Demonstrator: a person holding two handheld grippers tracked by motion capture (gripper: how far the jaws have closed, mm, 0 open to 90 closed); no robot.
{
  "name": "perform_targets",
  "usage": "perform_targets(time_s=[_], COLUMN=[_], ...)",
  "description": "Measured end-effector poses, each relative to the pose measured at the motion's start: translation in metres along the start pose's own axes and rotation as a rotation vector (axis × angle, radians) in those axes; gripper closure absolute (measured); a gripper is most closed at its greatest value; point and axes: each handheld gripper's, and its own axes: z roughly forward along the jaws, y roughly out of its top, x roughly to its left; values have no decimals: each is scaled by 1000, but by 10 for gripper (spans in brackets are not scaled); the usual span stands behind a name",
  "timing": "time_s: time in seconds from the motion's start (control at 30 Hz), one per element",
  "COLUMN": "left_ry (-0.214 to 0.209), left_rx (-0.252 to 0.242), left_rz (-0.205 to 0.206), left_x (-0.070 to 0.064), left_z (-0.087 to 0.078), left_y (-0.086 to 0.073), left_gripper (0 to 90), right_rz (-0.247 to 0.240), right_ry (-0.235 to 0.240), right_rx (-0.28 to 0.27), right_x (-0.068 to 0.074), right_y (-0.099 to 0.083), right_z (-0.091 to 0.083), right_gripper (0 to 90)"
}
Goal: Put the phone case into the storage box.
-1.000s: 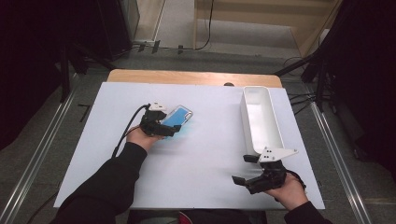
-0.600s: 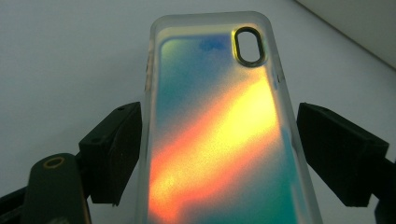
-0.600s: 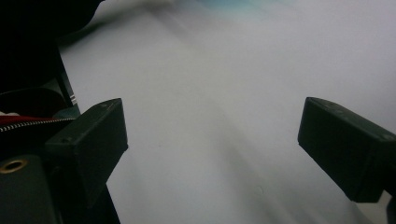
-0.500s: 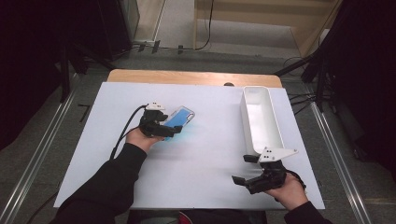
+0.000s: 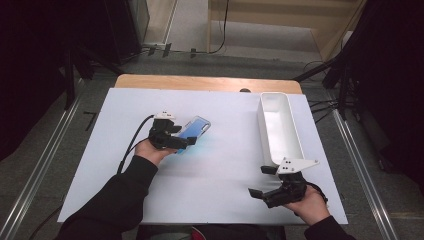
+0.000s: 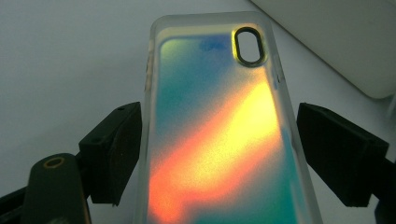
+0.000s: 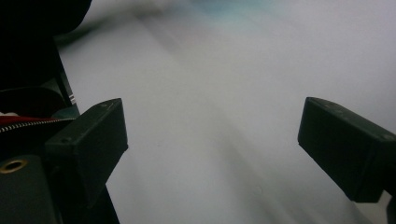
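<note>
Phone case (image 6: 219, 135) lay between left gripper's (image 5: 184, 141) parted jaws, ungrasped; closing seemed next. Right gripper (image 5: 264, 181) idled agape.

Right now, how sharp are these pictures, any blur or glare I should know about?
Left gripper view: the phone case is sharp, with a bright orange-yellow sheen across its back, and sits between the left claw's open jaws. Right gripper view: the white table is smeared and soft, while the right claw looks crisper. High view: evenly lit table, dark surroundings, white bin clear.

White table (image 5: 210, 185) carries a phone case (image 5: 195, 131) and white bin (image 5: 279, 127)
</note>
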Motion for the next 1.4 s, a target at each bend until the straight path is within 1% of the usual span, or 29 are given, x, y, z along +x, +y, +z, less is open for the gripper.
perform_targets(time_s=[0.07,0.23,0.3,0.4,0.43,0.53,0.57,0.63,0.7,0.77,0.83,0.9,0.93,0.97,1.0,1.07,1.1,1.13,1.17,1.2,1.27,1.33,1.37,1.4], left_ry=[-3,-14,-25,-29,-32,-34,-31,-34,-40,-36,-38,-30,-27,-27,-20,-22,-22,-19,-19,-11,-4,0,-1,-13], left_rx=[-1,9,4,2,-7,-9,-7,-8,-17,-12,-23,-36,-37,-37,-56,-65,-65,-71,-71,-81,-83,-94,-97,-100], left_rz=[-7,-8,-13,-17,-23,-34,-30,-33,-43,-45,-56,-65,-60,-60,-69,-86,-86,-95,-95,-89,-84,-89,-99,-94], left_x=[-1,-6,-8,-11,-13,-16,-17,-19,-21,-23,-24,-25,-26,-26,-27,-28,-28,-29,-29,-30,-31,-33,-34,-34], left_z=[-1,-2,-2,-3,-4,-5,-5,-5,-5,-5,-6,-7,-7,-7,-9,-9,-9,-10,-10,-10,-10,-10,-10,-9], left_y=[-1,-2,-4,-5,-6,-8,-9,-10,-12,-13,-15,-16,-16,-16,-18,-21,-21,-22,-22,-23,-23,-25,-25,-27], left_gripper=[166,166,166,166,166,166,166,166,166,166,166,166,166,166,166,166,166,166,166,166,166,166,166,166], right_rz=[-1,2,3,1,5,1,1,0,0,-2,3,6,5,3,1,12,12,5,5,15,22,26,37,38], right_ry=[-1,4,4,4,8,4,4,3,2,1,1,2,-2,0,2,3,3,6,6,9,4,2,-14,-24], right_rx=[1,4,4,0,2,3,3,0,-1,1,0,-4,1,5,5,0,0,-3,-3,-2,-8,-13,-18,-23], right_x=[0,1,1,1,1,2,2,3,3,4,4,5,5,5,5,6,6,7,7,8,9,9,10,10], right_y=[0,0,0,1,1,1,1,1,2,2,3,3,4,4,4,5,5,6,6,6,8,8,10,11], right_z=[0,0,0,1,1,1,1,1,2,2,2,2,2,2,2,3,3,4,4,5,5,5,6,5], right_gripper=[71,71,71,71,71,71,71,71,71,71,71,71,78,120,128,128,128,128,128,128,128,129,129,129])
